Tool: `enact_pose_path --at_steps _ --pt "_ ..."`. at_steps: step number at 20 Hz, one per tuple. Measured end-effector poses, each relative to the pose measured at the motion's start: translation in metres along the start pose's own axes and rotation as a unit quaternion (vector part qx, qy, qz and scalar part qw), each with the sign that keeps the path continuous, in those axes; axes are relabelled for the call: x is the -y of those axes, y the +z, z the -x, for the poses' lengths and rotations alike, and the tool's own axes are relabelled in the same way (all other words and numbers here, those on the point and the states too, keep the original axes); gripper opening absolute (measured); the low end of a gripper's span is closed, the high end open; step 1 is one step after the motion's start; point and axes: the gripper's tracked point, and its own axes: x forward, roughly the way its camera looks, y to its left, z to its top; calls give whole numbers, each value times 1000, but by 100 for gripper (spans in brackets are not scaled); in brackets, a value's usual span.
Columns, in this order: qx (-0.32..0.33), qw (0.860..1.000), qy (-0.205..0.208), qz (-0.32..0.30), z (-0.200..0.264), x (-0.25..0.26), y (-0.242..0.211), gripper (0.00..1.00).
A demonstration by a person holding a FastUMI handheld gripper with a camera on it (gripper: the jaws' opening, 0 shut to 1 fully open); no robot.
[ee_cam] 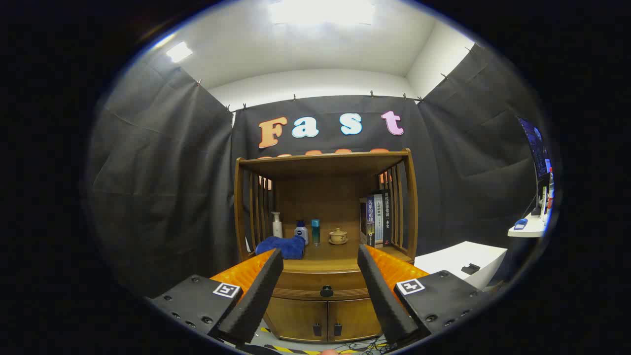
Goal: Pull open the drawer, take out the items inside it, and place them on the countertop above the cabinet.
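Observation:
A wooden cabinet stands ahead of me against the black cloth wall. Its drawer is closed, with a dark round knob at the middle of its front, seen between my two fingers and still some way beyond them. The countertop above the drawer lies under a slatted wooden hutch. My gripper is open, its black foam fingers spread wide with nothing between them. What the drawer holds is hidden.
On the countertop lie a blue cloth at the left, a white pump bottle, a small white bottle, a teal bottle, a lidded teacup and upright books. Two small doors sit below. A white table stands right.

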Motion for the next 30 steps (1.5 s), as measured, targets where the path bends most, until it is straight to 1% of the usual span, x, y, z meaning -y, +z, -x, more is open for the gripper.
enact_pose_path --at_steps 18,21,22,27,30 --pt "5 1000 0 -2 -1 1 -1 98" --pt "11 1000 19 14 -5 -3 0 98" --pt "15 1000 19 18 -6 -1 2 98" --pt "19 1000 17 -14 -8 13 0 98" --pt "19 999 22 -16 -13 17 -6 98"
